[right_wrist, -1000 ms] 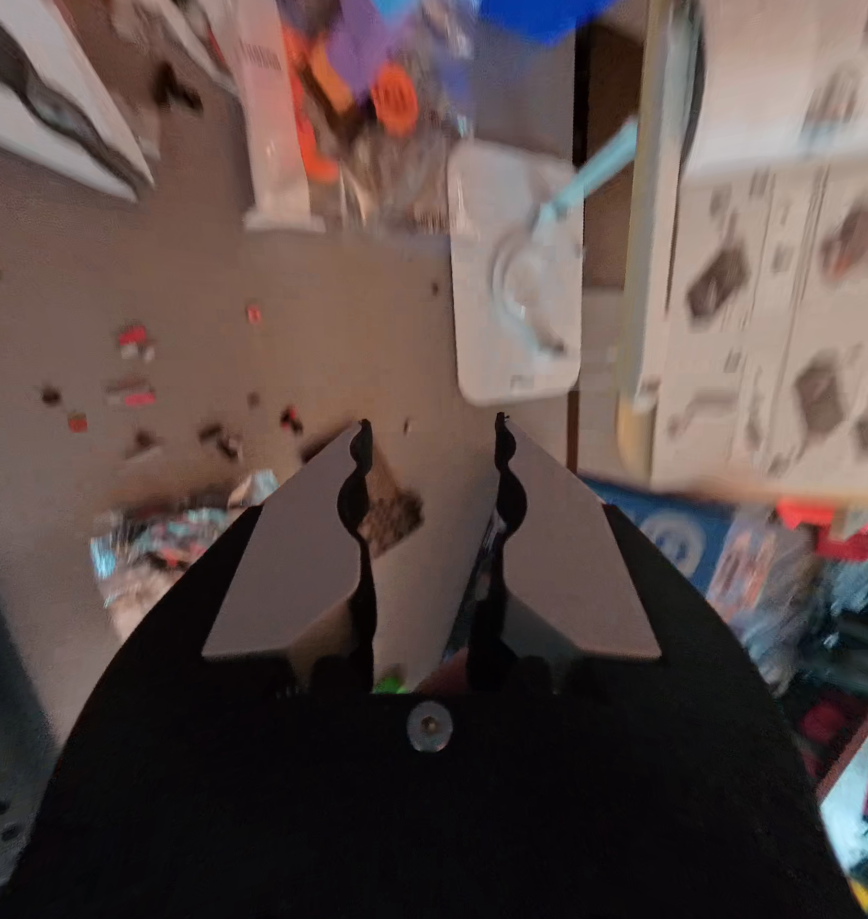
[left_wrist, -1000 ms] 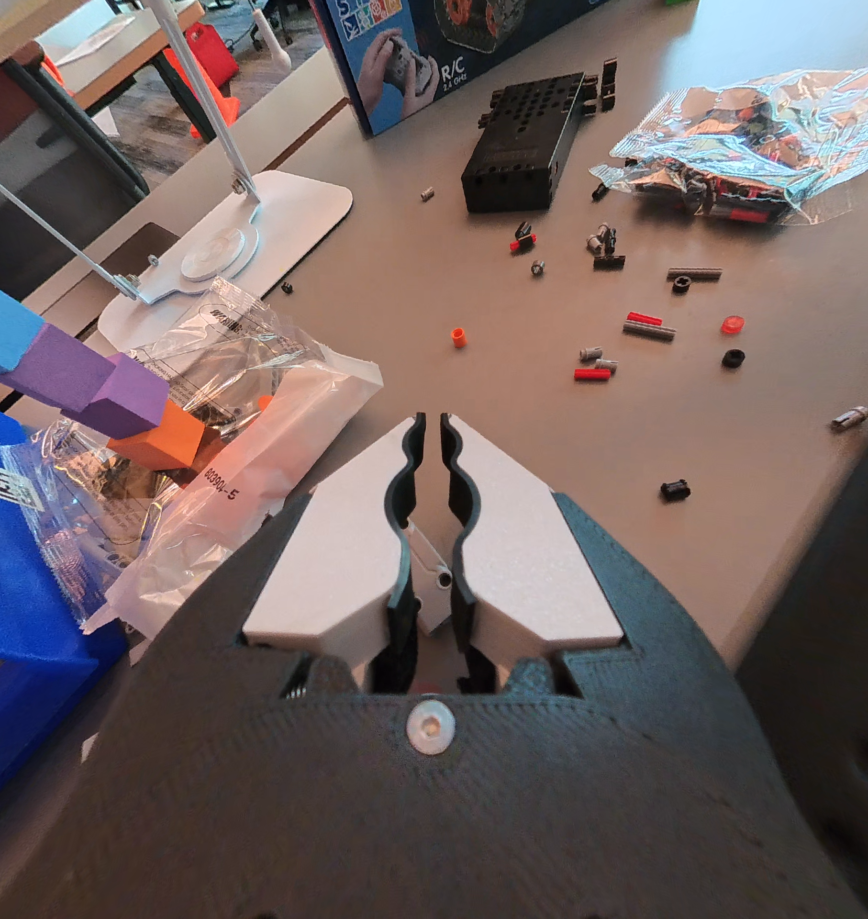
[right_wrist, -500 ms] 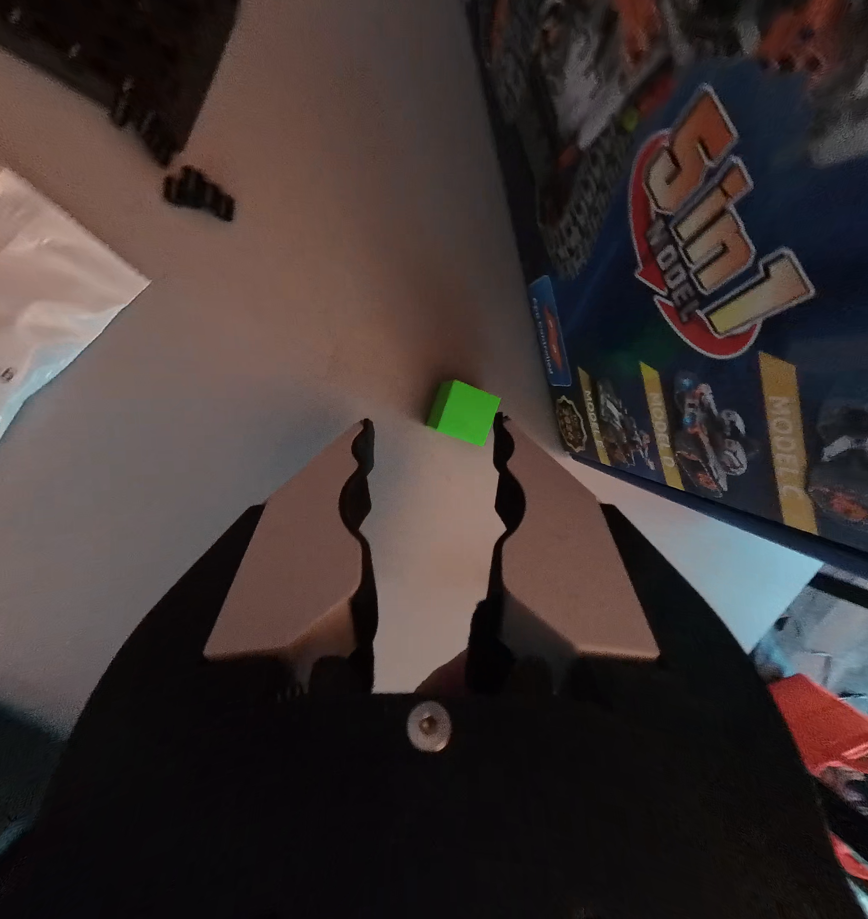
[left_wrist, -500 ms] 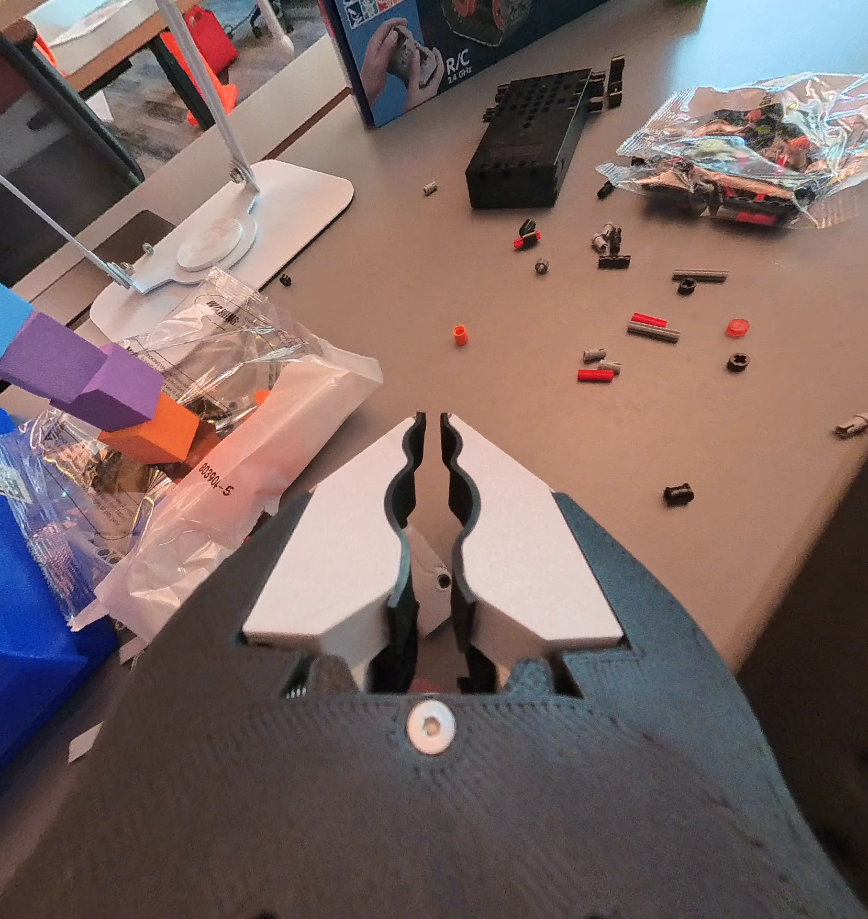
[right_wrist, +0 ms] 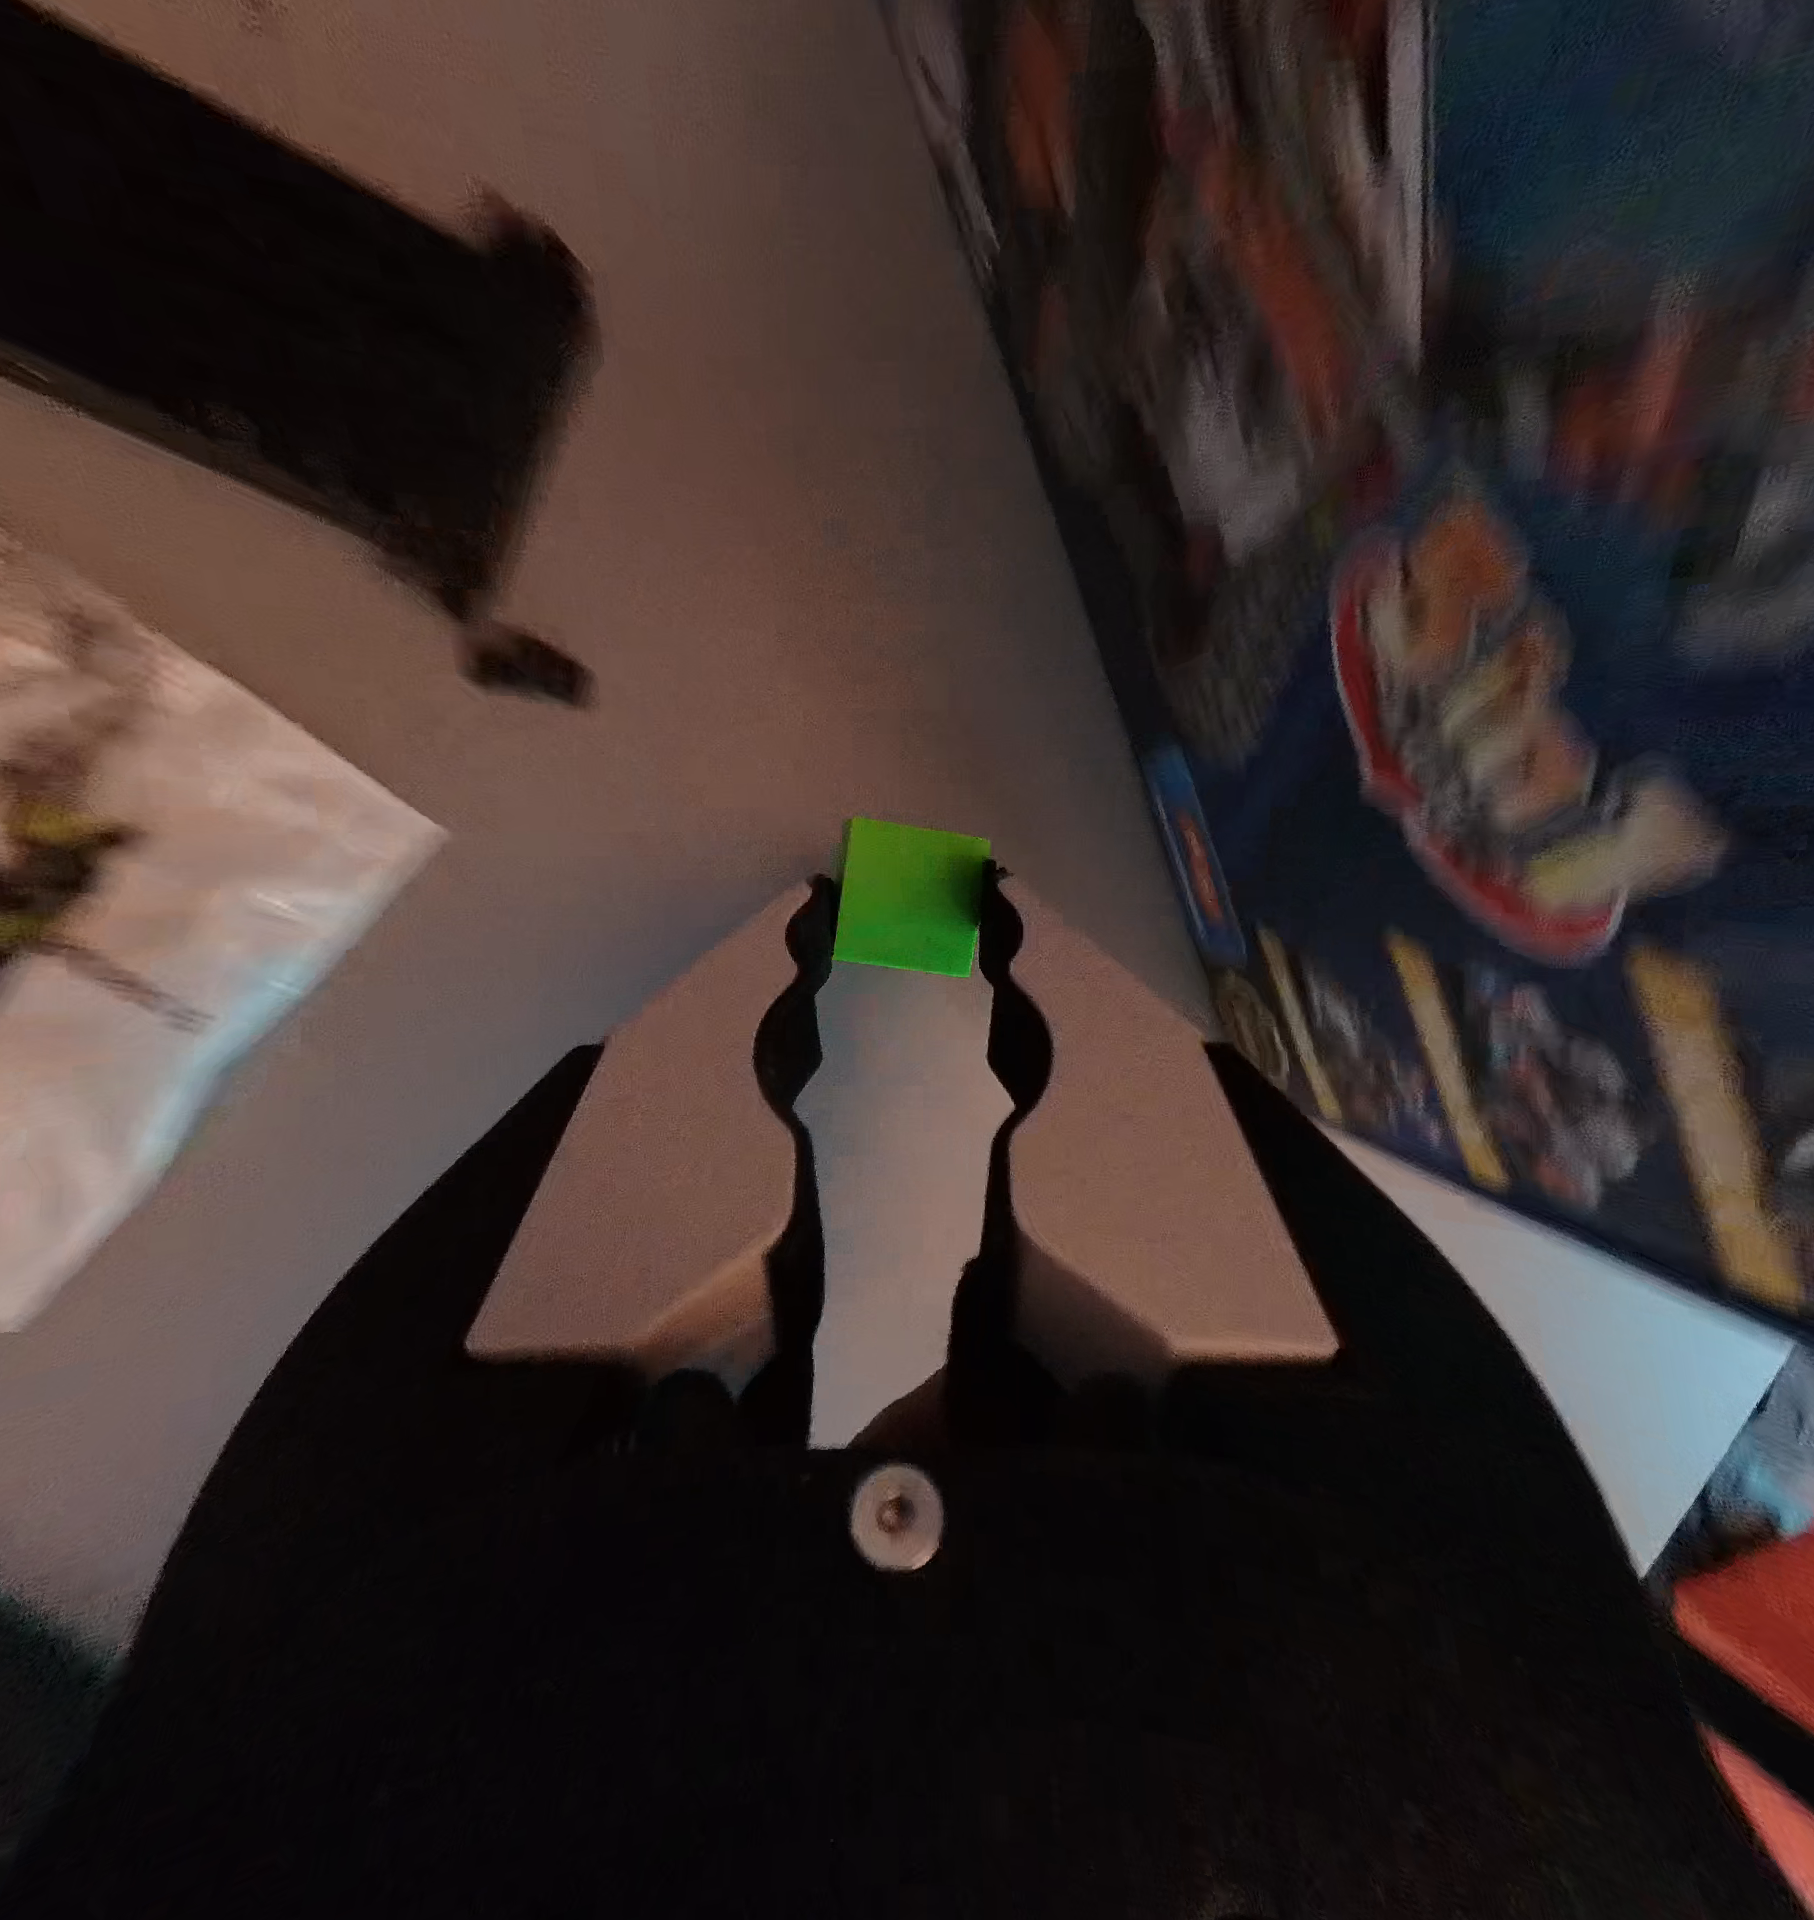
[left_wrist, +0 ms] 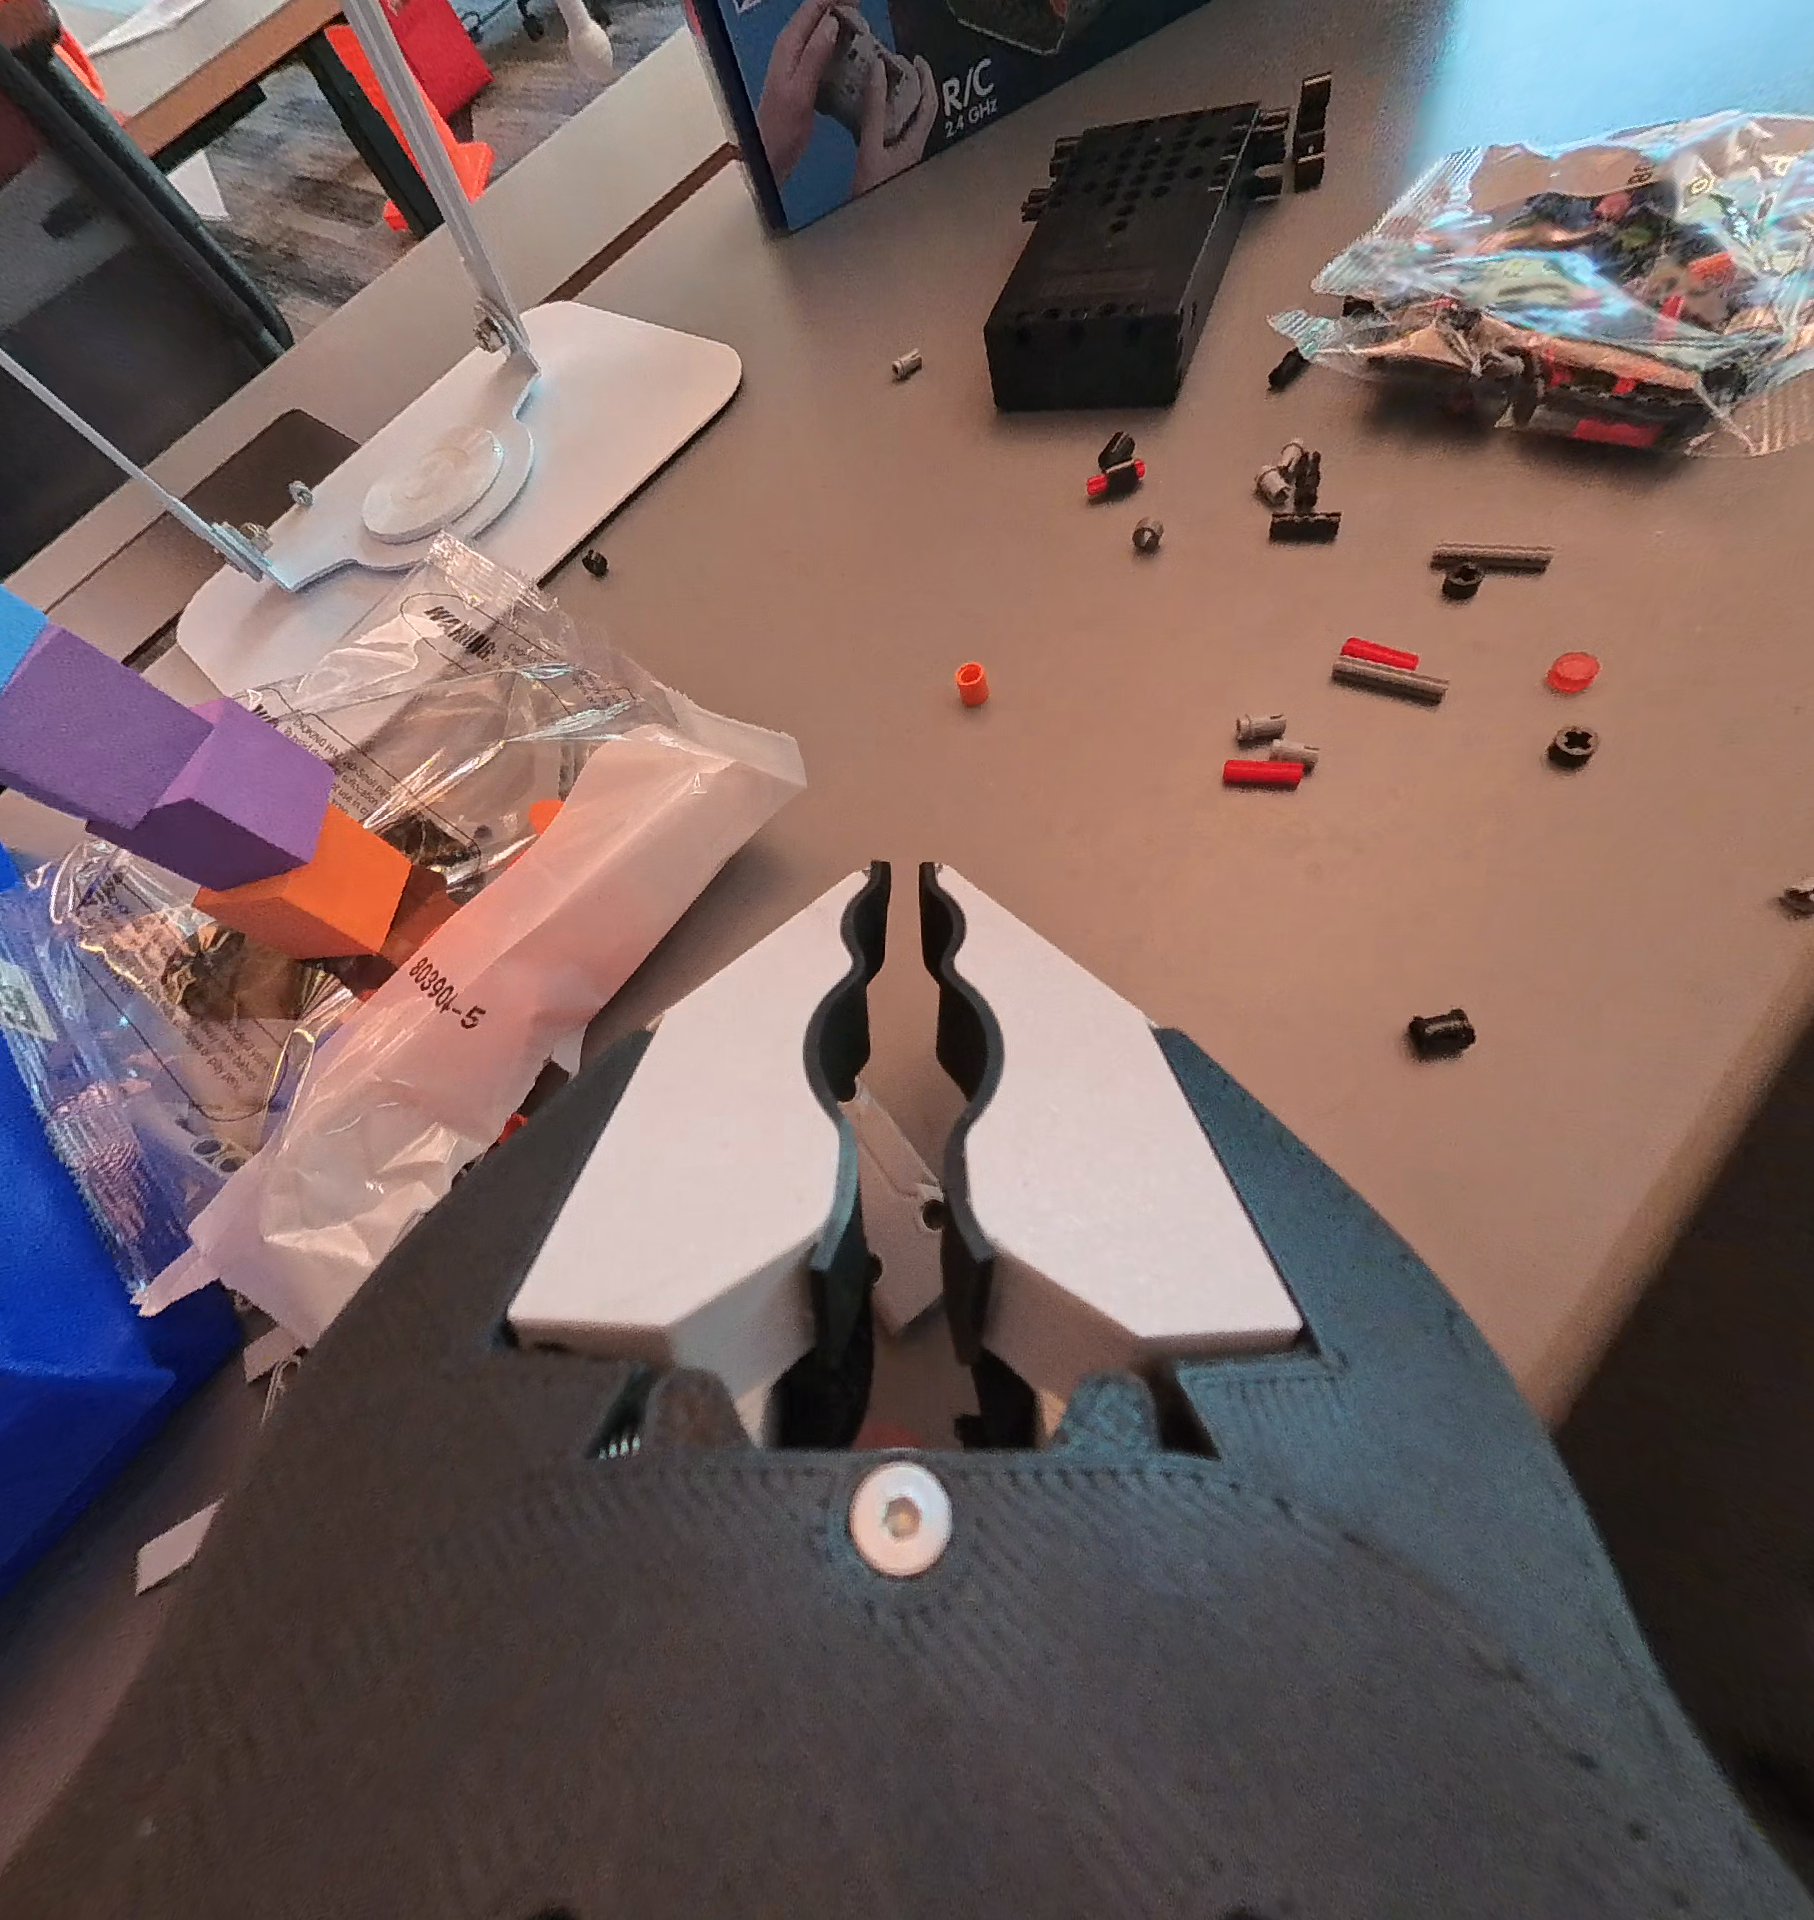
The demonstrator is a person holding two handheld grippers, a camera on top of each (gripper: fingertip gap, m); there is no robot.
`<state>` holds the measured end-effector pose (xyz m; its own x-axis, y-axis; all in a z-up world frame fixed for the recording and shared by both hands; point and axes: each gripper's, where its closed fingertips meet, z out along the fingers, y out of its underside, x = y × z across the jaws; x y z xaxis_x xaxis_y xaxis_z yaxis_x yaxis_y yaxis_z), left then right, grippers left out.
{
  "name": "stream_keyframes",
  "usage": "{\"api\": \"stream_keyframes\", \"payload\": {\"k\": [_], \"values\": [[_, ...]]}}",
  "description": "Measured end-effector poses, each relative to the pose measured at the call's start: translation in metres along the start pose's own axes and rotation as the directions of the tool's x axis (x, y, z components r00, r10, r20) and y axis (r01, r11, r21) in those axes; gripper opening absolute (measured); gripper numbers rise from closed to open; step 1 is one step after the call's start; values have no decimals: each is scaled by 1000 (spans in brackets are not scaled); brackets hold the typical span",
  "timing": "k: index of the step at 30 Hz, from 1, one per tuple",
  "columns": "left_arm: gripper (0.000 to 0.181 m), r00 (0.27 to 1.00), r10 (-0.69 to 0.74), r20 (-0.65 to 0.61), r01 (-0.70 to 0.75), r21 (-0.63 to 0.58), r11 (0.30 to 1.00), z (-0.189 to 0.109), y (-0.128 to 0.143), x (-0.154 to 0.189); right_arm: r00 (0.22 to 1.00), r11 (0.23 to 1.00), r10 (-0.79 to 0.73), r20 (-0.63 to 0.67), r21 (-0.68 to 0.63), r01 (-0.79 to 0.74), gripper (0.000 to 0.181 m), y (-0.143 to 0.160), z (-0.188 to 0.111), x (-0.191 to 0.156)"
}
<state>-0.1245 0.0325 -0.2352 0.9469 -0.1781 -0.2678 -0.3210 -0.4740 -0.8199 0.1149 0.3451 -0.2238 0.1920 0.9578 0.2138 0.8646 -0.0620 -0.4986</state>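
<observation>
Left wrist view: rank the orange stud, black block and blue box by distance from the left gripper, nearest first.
From the left gripper:
1. Orange stud, just ahead on the table.
2. Black block, farther ahead, slightly right.
3. Blue box, at the far edge behind the block.

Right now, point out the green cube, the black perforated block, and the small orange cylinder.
green cube [right_wrist: 908, 899]: right wrist view, middle of its facing side.
black perforated block [left_wrist: 1121, 255]: left wrist view, top face.
small orange cylinder [left_wrist: 971, 684]: left wrist view, its side.

Print shows on the blue box and plastic bag
</observation>
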Motion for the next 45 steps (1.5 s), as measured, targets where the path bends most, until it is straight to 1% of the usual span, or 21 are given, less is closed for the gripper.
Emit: {"api": "stream_keyframes", "payload": {"k": [2,4,7,9,11,13,16,21,26,34,45], "values": [[5,1000,0,-1,0,0,1000,0,0,0,996,992,-89,19,88,87,27,-47,-18,-27],[4,1000,-1,2,1,1,1000,0,0,0,978,964,-200,50,186,188,27,-103,-37,-64],[4,1000,-10,5,10,12,1000,-1,-1,-2,921,887,-379,92,319,333,27,-187,-62,-129],[4,1000,-15,8,15,14,1000,-2,-1,-3,870,830,-477,124,388,400,27,-238,-72,-172],[4,1000,-17,7,17,14,1000,-2,-1,-4,823,784,-555,123,409,468,27,-280,-73,-206],[4,1000,-18,6,18,15,1000,-2,-1,-4,783,749,-612,109,395,531,27,-314,-63,-229],[4,1000,-16,5,16,20,1000,-2,-2,-3,744,735,-650,157,381,561,27,-348,-43,-261],[4,1000,-13,1,13,31,999,-4,-4,-2,704,720,-681,201,358,595,27,-371,-19,-292],[4,1000,-4,-3,4,34,999,-4,-5,-1,680,713,-697,228,329,620,27,-375,-8,-307],[4,1000,-2,-6,2,37,999,-4,-6,0,666,713,-701,255,269,647,27,-370,-2,-311],[5,1000,-6,-7,6,35,999,-4,-6,0,680,729,-684,265,276,626,27,-373,1,-311]]}}
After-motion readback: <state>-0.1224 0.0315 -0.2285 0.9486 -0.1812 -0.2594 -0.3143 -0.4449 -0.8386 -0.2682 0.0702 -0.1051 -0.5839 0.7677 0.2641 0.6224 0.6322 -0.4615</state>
